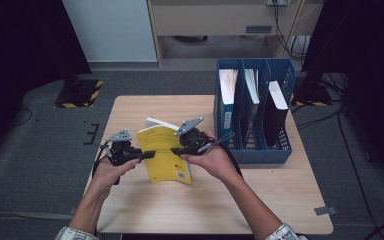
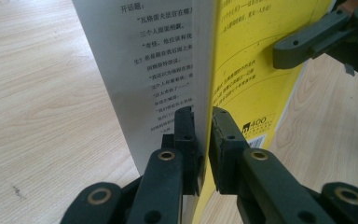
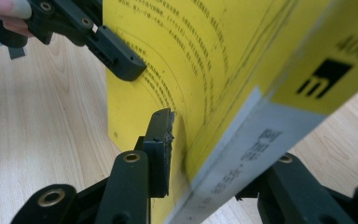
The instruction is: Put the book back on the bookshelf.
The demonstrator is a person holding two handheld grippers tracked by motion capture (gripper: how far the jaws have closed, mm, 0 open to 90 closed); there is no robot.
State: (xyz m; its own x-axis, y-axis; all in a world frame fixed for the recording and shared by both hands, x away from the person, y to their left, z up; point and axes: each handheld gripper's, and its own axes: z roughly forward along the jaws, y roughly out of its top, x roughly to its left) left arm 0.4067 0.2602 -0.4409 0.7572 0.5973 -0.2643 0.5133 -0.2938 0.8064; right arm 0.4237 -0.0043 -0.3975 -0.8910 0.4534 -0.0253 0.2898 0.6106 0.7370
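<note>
High view: yellow book (image 1: 166, 155) stood over the wooden table (image 1: 280, 200), left of the blue file rack (image 1: 255, 115), between both grippers.

Left gripper view: left gripper (image 2: 203, 126) pinched its cover.

Right gripper view: right gripper (image 3: 214, 154) clamped the whole book.

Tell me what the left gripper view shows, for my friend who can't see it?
The left gripper pinches the yellow cover of an open book, a printed page beside it. The right gripper grips the cover's far edge above the wooden table.
</note>
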